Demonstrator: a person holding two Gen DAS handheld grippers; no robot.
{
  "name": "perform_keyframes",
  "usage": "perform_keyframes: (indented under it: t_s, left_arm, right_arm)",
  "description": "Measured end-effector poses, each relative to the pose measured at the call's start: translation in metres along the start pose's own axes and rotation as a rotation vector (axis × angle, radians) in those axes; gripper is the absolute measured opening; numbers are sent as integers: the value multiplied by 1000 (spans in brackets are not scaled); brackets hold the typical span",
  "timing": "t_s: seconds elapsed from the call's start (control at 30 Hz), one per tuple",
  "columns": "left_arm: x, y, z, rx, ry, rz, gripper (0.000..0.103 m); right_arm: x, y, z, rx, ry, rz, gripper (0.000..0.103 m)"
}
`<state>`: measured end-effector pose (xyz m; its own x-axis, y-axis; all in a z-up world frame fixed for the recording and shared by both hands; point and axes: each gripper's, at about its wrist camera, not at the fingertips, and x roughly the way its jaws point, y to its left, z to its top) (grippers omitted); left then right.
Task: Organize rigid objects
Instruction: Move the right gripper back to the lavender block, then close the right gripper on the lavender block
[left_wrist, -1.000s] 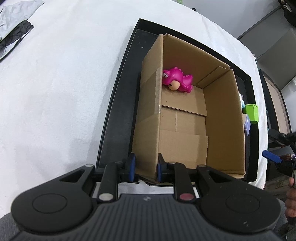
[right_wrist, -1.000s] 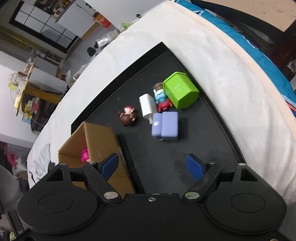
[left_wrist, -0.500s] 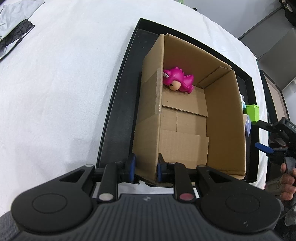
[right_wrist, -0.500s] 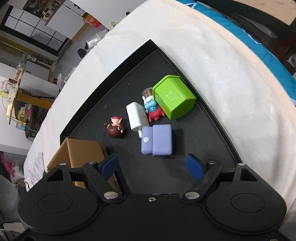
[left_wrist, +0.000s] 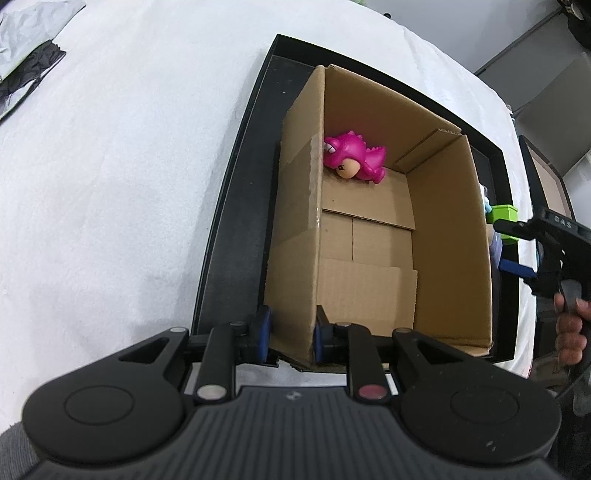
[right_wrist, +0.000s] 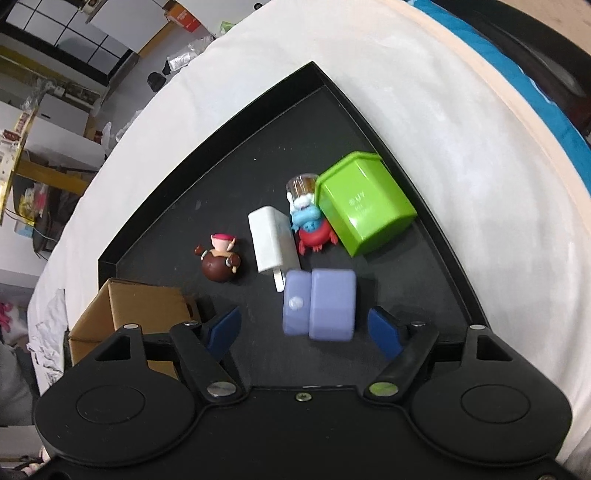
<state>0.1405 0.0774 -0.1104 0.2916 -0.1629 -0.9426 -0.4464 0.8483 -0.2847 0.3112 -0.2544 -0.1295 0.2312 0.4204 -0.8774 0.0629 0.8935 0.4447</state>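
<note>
My left gripper (left_wrist: 290, 330) is shut on the near left wall of an open cardboard box (left_wrist: 299, 266) that stands in a black tray (left_wrist: 236, 177). A pink dinosaur toy (left_wrist: 354, 157) lies in the box's far corner. My right gripper (right_wrist: 304, 326) is open, just above a lilac block (right_wrist: 319, 304) on the tray (right_wrist: 424, 206). Beyond it lie a white charger (right_wrist: 273, 245), a brown round figure (right_wrist: 219, 260), a blue-and-red crab toy (right_wrist: 312, 227), a small jar (right_wrist: 301, 184) and a green bin (right_wrist: 364, 203) on its side. The box corner (right_wrist: 129, 306) shows at the left.
The tray sits on a white cloth (left_wrist: 110, 147). A grey and black bag (left_wrist: 26, 70) lies at the far left. The right gripper and the hand that holds it (left_wrist: 554, 258) show beside the box in the left wrist view. Room clutter lies beyond the table.
My right gripper has moved forward and down toward the lilac block, which now sits between its open fingers. My left gripper has kept its hold on the box wall.
</note>
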Motion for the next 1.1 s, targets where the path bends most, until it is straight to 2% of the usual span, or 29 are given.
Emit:
perform_keyframes:
  t_s: [0.07,0.17,0.23,0.27,0.3,0.37,0.57,0.63,0.7,0.73,0.93,1.1]
  left_arm:
    - [1,0,0,0,3,3,20]
    - [4,-3,1,6,11,12,20]
    - [5,-4,1,8,16,13,20]
    - [6,-4,1,8,16,13,20]
    - [6,-3,0,9,15,13,20]
    - [5,-3,0,10,14,13,20]
    - [4,-2,-2,13,10,12,20]
    - [4,-3,-3,14,7,11,20]
    - [3,-2,-2,9,7,8,20]
    - [3,-2,-2,9,6,7,20]
    - [4,-2,-1,14,10,6,20]
    - [5,-2,0,16,16,5,20]
  right_arm:
    - [4,1,4,-1,8,-10,66]
    - [6,4,5,-25,6,-38,43]
    - [6,3,5,-18,23,-26,40]
    - [5,3,4,-22,25,-23,19]
    - [2,3,3,-30,21,-13,10]
    - [-1,3,3,-31,34,3,8]
    - [-6,4,3,-48,37,-11,11]
    - [-6,4,4,-41,35,-9,23]
    - [-6,5,5,-35,34,2,52]
    - [-7,5,6,-35,26,0,56]
    - [3,13,12,-24,37,-5,58]
    - [17,22,12,-3,44,-17,65]
